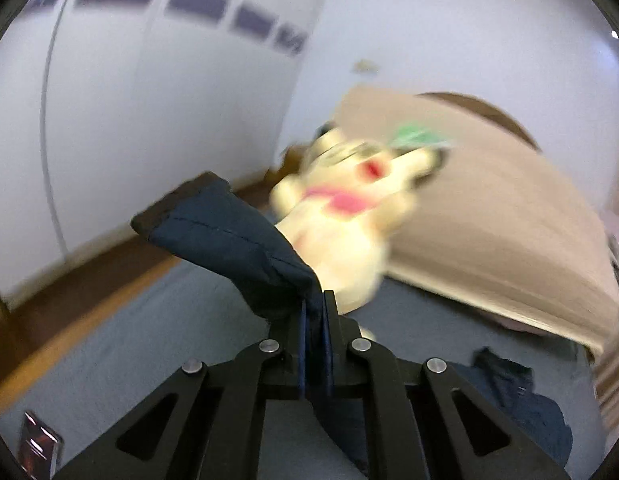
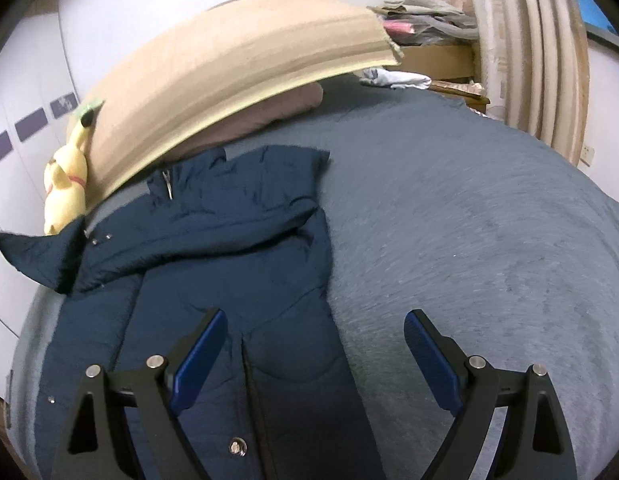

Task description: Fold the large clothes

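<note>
A grey-covered bed (image 2: 449, 220) carries the navy padded coat (image 2: 237, 240), spread at nine o'clock. Its sleeve cuff (image 1: 229, 236) is pinched and lifted by the left gripper (image 1: 315, 320); the right gripper (image 2: 313, 344), fingers wide and empty, is poised over the hem. Judged: sleeve fold in hand; next, the cuff must be carried across the body.

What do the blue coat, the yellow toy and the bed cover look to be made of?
Coat: probably smooth padded synthetic, with quilt seams, a faint sheen and metal snaps.
Yellow toy: soft plush, going by its fuzzy, rounded shape.
Bed cover: matte grey knit or fleece, without shine.
</note>
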Tool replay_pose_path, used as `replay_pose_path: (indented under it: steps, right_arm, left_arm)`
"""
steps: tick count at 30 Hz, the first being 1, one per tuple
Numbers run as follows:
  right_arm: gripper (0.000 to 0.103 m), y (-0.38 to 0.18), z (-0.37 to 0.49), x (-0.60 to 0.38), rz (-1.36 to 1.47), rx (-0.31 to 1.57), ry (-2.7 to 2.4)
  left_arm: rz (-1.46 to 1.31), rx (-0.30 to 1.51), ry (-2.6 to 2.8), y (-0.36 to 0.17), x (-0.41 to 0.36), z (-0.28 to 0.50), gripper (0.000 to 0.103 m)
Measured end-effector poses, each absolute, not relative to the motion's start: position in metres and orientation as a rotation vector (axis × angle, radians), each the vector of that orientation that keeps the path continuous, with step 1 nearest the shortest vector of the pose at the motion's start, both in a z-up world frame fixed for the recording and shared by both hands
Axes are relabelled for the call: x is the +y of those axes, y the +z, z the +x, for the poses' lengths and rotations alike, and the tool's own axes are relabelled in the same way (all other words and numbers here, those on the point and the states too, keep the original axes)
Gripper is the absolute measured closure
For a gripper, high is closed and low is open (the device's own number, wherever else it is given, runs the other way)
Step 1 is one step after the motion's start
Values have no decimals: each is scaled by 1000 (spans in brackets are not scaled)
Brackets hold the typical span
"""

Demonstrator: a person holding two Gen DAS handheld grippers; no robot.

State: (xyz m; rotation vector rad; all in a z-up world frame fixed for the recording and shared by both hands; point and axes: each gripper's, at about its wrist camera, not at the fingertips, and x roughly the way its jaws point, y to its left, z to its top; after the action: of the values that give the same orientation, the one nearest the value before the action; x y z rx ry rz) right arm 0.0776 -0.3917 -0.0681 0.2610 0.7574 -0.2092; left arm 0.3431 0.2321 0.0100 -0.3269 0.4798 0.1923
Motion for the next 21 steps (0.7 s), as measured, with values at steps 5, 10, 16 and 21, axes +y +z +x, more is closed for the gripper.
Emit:
replay_pose_path:
  steps: [5, 10, 16, 21]
  right_arm:
    - [11, -56, 60, -407, 310, 712, -214]
    - [11, -48, 43, -425, 355, 678, -229]
    - [11, -45, 27, -448, 392, 654, -259]
    - [11, -47, 21, -467, 410, 651, -282]
  left_arm:
    - [-189, 399, 21, 64, 131, 324, 96]
    - [-100, 414, -153, 72, 17, 324, 95]
    - [-26, 531, -263, 34, -78, 333, 94]
    - [34, 691, -305, -11, -127, 340, 35]
